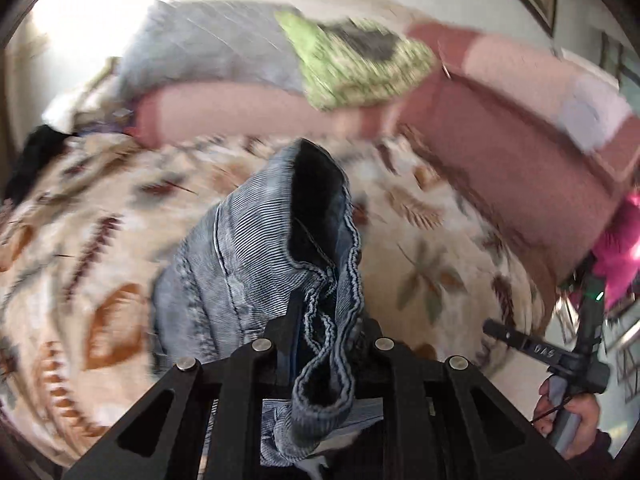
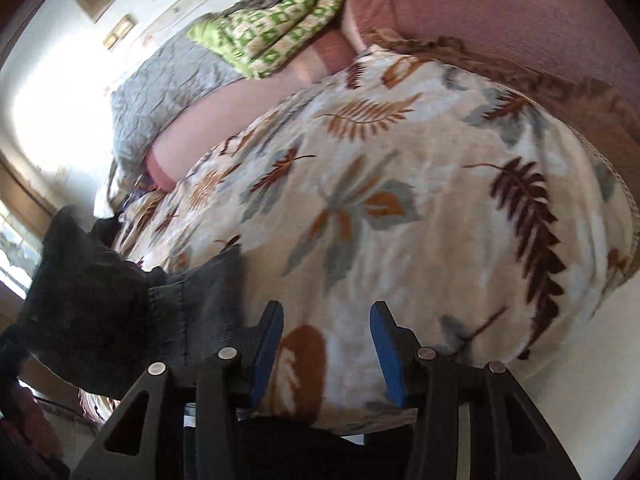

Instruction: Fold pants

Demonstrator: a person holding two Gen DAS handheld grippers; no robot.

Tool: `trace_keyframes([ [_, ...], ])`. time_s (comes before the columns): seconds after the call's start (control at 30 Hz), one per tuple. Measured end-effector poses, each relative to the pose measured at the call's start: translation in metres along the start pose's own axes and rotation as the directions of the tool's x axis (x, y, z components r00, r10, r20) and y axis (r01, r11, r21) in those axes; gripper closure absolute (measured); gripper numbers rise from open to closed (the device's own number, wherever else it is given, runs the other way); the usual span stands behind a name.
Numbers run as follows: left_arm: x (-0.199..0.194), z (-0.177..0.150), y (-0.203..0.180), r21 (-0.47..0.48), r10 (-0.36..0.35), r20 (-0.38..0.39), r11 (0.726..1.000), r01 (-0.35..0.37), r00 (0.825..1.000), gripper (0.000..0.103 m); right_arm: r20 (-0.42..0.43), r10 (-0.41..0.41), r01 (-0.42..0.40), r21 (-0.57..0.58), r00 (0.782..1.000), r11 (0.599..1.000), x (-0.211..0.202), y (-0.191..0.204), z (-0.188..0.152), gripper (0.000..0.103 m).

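Observation:
The pants (image 1: 256, 248) are blue-grey denim, bunched and hanging over a leaf-print blanket (image 1: 88, 240). My left gripper (image 1: 324, 332) is shut on a seamed edge of the pants, which drapes over its fingers. In the right wrist view my right gripper (image 2: 326, 320) is open and empty, blue pads (image 2: 266, 340) apart, just above the blanket (image 2: 400, 184). A dark part of the pants (image 2: 120, 312) lies to its left, apart from it. The right gripper also shows at the right edge of the left wrist view (image 1: 576, 356), held in a hand.
The blanket covers a bed with a pink mattress or cushion (image 1: 520, 152) behind. A grey quilted pillow (image 1: 208, 48) and a green patterned cloth (image 1: 360, 64) lie at the back. A dark garment (image 1: 36, 152) lies at the left; something pink (image 1: 620, 248) is at the right.

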State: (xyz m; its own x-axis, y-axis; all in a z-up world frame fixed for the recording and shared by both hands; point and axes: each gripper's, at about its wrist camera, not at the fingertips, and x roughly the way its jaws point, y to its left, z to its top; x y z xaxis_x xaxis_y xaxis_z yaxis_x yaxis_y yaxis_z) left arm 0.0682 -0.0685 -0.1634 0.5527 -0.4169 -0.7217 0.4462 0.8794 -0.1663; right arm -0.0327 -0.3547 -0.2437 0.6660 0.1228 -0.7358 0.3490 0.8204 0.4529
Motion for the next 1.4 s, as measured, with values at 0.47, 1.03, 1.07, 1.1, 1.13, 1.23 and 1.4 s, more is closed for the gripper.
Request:
trace_keyframes([
  [0.47,-0.002,-0.004,0.021,0.161,0.130,0.015,0.978,-0.131,0.991,0.045,-0.048,-0.001,0.000,-0.003,0.999,1.000,0.010,-0.003,-0.002,0.054],
  [1.03,0.061,0.006,0.118,-0.039,0.384,-0.136,0.919,-0.393,0.913,0.045,-0.154,0.228,-0.263,-0.277,0.961,0.924,0.090,0.193,0.041,0.058],
  [1.07,0.066,0.009,0.119,-0.039,0.383,-0.137,0.919,-0.391,0.914,0.045,-0.156,0.223,-0.260,-0.286,0.962,0.922,0.095,0.199,0.042,0.058],
  [1.1,0.072,0.009,0.118,-0.032,0.383,-0.141,0.920,-0.391,0.913,0.045,-0.158,0.217,-0.256,-0.296,0.963,0.920,0.102,0.203,0.043,0.058],
  [1.13,0.080,0.007,0.117,-0.019,0.389,-0.157,0.918,-0.397,0.908,0.045,-0.164,0.208,-0.249,-0.302,0.964,0.920,0.110,0.206,0.042,0.058],
  [1.23,0.102,-0.009,0.110,0.033,0.401,-0.203,0.915,-0.403,0.893,0.045,-0.237,0.149,-0.217,-0.294,0.960,0.931,0.139,0.199,0.034,0.058],
  [1.4,0.110,-0.039,0.098,0.078,0.446,-0.149,0.895,-0.440,0.882,0.044,-0.355,0.064,-0.192,-0.338,0.932,0.921,0.165,0.169,0.005,0.058],
])
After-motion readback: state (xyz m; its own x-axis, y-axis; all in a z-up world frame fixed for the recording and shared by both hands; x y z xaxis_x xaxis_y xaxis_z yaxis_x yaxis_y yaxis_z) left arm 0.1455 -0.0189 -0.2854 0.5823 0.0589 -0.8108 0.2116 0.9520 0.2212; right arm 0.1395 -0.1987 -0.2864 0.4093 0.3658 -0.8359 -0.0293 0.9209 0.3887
